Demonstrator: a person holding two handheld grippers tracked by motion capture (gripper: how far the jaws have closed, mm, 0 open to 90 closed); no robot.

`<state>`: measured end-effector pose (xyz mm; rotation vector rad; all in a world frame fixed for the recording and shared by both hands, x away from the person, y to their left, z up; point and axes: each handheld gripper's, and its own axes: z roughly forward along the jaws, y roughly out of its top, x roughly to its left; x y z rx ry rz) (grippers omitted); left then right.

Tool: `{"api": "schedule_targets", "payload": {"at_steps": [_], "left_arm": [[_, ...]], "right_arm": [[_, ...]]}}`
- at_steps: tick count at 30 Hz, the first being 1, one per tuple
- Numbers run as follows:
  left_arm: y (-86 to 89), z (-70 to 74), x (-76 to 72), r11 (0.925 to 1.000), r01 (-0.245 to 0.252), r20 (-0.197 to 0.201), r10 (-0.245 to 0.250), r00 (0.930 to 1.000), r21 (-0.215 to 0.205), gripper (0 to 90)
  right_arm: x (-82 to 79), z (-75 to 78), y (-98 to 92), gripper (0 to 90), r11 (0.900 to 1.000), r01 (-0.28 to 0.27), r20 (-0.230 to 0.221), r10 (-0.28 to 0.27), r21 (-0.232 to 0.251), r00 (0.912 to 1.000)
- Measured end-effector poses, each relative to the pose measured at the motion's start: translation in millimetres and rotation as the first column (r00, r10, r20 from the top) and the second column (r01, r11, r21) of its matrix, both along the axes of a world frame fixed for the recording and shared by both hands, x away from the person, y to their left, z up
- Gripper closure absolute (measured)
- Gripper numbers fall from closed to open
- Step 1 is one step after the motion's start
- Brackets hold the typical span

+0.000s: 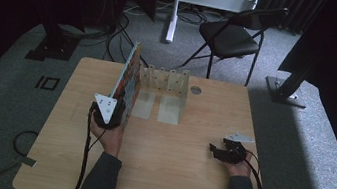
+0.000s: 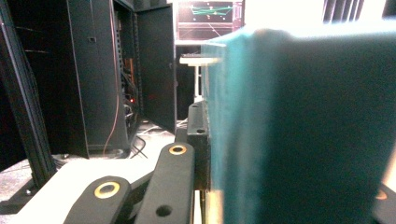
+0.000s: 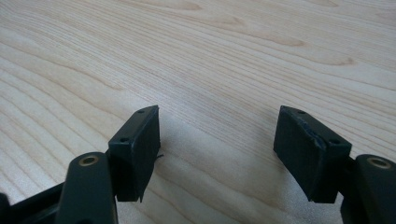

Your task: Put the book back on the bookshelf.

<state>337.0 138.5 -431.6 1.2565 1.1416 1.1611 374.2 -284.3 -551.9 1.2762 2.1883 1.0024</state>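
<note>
Left claw point(image 1: 120, 113) clamped on upright book point(image 1: 127, 79), book standing on edge on tabletop point(image 1: 175, 171), just ahead of claw, beside clear rack point(image 1: 167, 87). Right claw point(image 3: 217, 149) spread wide, nothing between pads, low over bare wood, well apart from book.

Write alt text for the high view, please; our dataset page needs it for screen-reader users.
A person at a wooden table holds a colourful book upright on its edge in the left gripper, beside a clear slotted rack. The right gripper rests on the table with its jaws open and nothing between them. A black folding chair stands behind on grey carpet.
</note>
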Motion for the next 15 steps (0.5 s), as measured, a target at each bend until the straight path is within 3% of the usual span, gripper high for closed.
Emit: {"api": "schedule_targets", "payload": {"at_steps": [15], "left_arm": [[2.6, 0.0, 0.0, 1.0, 0.001, -0.003, -0.001, 1.0, -0.005, 79.9]], "right_arm": [[0.0, 0.0, 0.0, 31.3, 1.0, 0.0, 0.0, 0.0, 0.0, 1.0]]}}
